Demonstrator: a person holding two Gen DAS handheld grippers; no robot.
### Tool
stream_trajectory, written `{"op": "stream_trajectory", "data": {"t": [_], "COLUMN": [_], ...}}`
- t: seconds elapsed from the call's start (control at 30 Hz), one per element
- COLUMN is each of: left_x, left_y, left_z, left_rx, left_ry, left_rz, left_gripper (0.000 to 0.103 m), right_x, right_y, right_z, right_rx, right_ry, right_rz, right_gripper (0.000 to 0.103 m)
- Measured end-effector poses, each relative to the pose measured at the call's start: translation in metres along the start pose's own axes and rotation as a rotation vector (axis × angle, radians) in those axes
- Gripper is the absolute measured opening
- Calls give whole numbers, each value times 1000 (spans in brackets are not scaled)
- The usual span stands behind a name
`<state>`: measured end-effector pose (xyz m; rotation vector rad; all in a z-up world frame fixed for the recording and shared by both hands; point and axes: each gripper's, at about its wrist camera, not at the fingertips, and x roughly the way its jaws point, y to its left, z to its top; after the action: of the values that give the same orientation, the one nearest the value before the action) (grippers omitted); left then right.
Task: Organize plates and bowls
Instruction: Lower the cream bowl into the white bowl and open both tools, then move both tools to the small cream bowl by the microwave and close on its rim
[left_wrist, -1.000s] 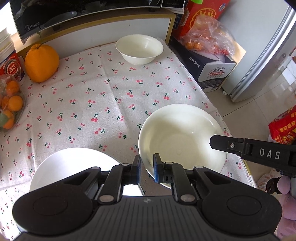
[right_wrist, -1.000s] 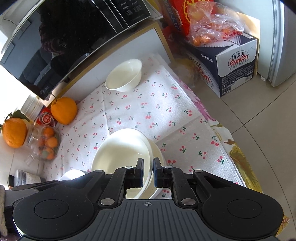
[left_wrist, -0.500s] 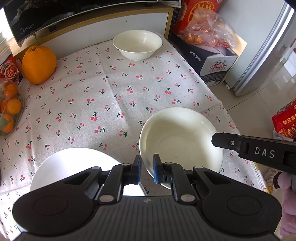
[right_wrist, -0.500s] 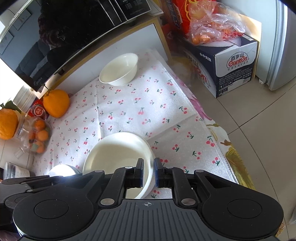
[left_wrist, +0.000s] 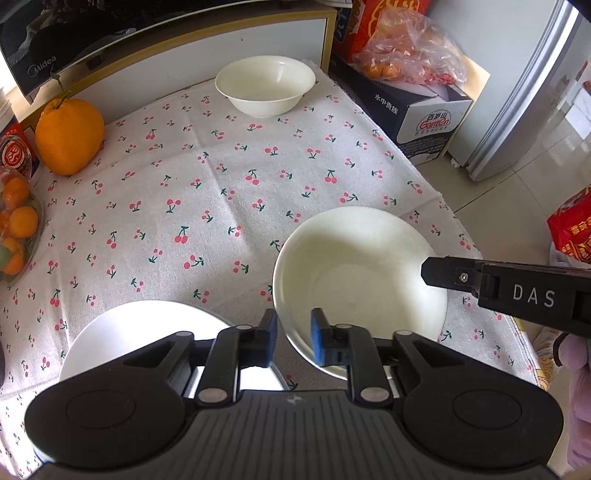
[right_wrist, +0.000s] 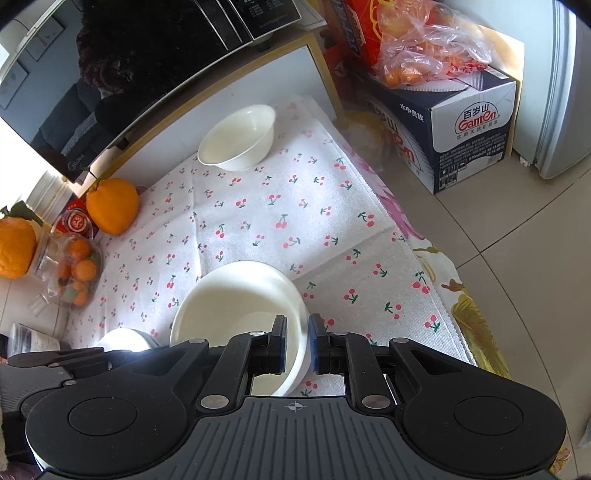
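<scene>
A large cream bowl (left_wrist: 360, 280) is held over the near right of the cherry-print cloth (left_wrist: 207, 206). My left gripper (left_wrist: 293, 341) pinches its near-left rim, one finger inside and one outside. My right gripper (right_wrist: 297, 343) pinches the bowl's right rim (right_wrist: 295, 332); it shows as a black bar in the left wrist view (left_wrist: 517, 291). A white plate (left_wrist: 147, 332) lies at the near left, partly hidden by my left gripper. A smaller cream bowl (left_wrist: 265, 90) sits at the far edge of the cloth, also in the right wrist view (right_wrist: 238, 138).
A large orange fruit (left_wrist: 68, 138) and a bag of small oranges (left_wrist: 16, 236) sit at the left. A microwave (left_wrist: 74, 40) stands behind the table. A carton (left_wrist: 417, 107) with bagged fruit and a fridge (left_wrist: 532, 92) stand right of the table's edge.
Both grippers have risen and drawn back with the large bowl between them. The bowl now sits higher above the cloth; the plate beneath it in the earlier right wrist view no longer shows.
</scene>
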<state>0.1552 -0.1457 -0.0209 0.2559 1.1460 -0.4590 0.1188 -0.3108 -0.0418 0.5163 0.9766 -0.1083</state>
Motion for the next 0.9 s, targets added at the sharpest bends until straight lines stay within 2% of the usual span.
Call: {"op": "stream_trajectory", "data": {"t": [0.07,0.13,0.23,0.3,0.4,0.73,0.9], "left_x": [-1,-3,-7,-11,-17,-26,-28], "left_y": [0,0,0,-1,-3,1,5], "left_z": [1,2,6,9,13,31,45], "left_rx": [2,-1,-6,-2,11,3,-6], "left_ry": [-6,-18,-36,-47,-70,-112,-137], "left_rz": [1,0,-9,-15,-19,7,38], "left_gripper": [23,37,49,54,68,88,93], "right_x": [0,-3,-8,-11,-15,-23,-21], "right_y": [-1,-2,-3,-3,-5,-18,-21], "right_z": [1,3,5,8,12,34,50], "right_rx": [5,13,21,22,35,113,141], "right_ry": [1,-4,-23,-32,-47,-96,-113], "right_rz": [8,26,50,59,68,82,102], "right_gripper": [20,36,55,57,64,71,76]}}
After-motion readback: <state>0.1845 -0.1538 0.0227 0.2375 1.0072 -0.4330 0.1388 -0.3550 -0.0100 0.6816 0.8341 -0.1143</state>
